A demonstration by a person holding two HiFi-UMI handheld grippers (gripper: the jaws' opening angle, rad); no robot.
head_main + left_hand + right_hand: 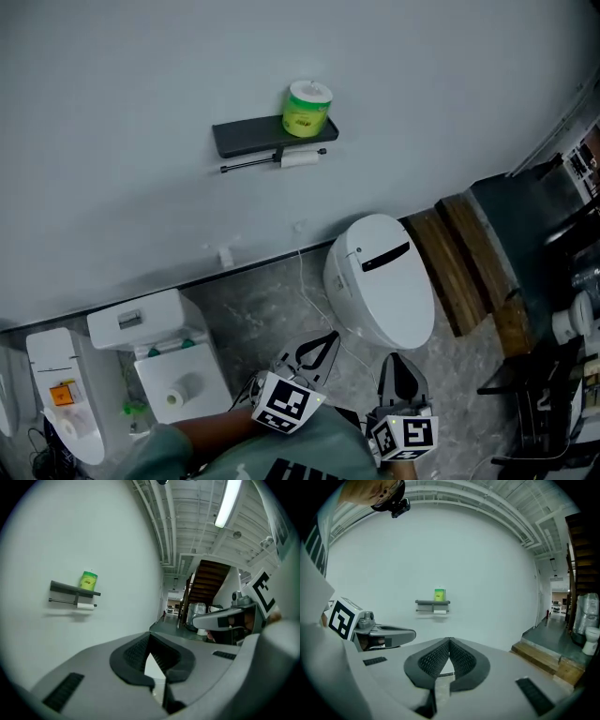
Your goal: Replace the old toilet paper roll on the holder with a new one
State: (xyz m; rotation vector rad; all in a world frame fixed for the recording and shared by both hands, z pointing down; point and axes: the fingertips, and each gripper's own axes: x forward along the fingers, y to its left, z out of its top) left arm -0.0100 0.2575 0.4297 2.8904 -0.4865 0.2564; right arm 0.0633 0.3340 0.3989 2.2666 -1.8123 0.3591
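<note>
Both claws are pressed shut and empty. The left claw (322,341) and the right claw (397,360) hover side by side above the grey floor (272,309), just short of a white toilet (380,281) by the wall. High on that wall, well apart from both, the old toilet paper roll (299,159) hangs on the holder bar (248,166) under a dark shelf (246,138) carrying a green cylinder (307,109). At left, a white paper roll (174,397) rests on a white unit (211,380).
</note>
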